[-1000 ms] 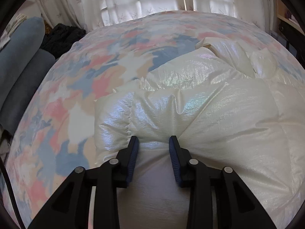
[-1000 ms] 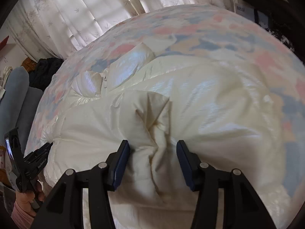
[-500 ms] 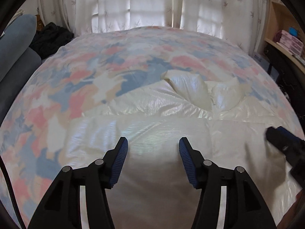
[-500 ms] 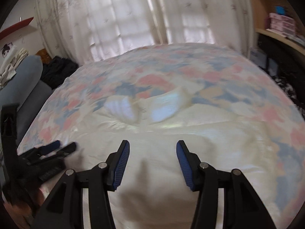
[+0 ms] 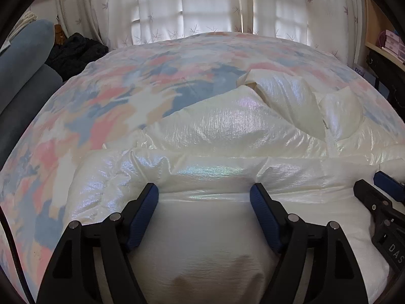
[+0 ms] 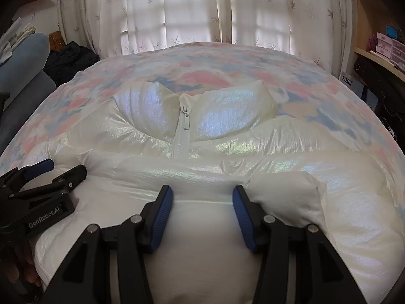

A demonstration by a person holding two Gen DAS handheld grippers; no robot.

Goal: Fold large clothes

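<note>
A shiny cream puffer jacket lies on the bed, collar at the far end, near part folded up over the body; it also shows in the right wrist view, with its white zipper closed up to the collar. My left gripper is open and empty, fingers resting on the near folded edge. My right gripper is open and empty on the same fold, to the right of the left one. Each gripper shows in the other's view: the right one, the left one.
The bed has a pink, blue and cream patterned cover. White curtains hang behind it. A blue-grey cushion and dark clothing lie at the left. Wooden shelves with boxes stand at the right.
Both grippers held bunched jacket fabric a second ago, then opened and let go. The fold now lies flat over the jacket, and both grippers have moved down onto its near edge.
</note>
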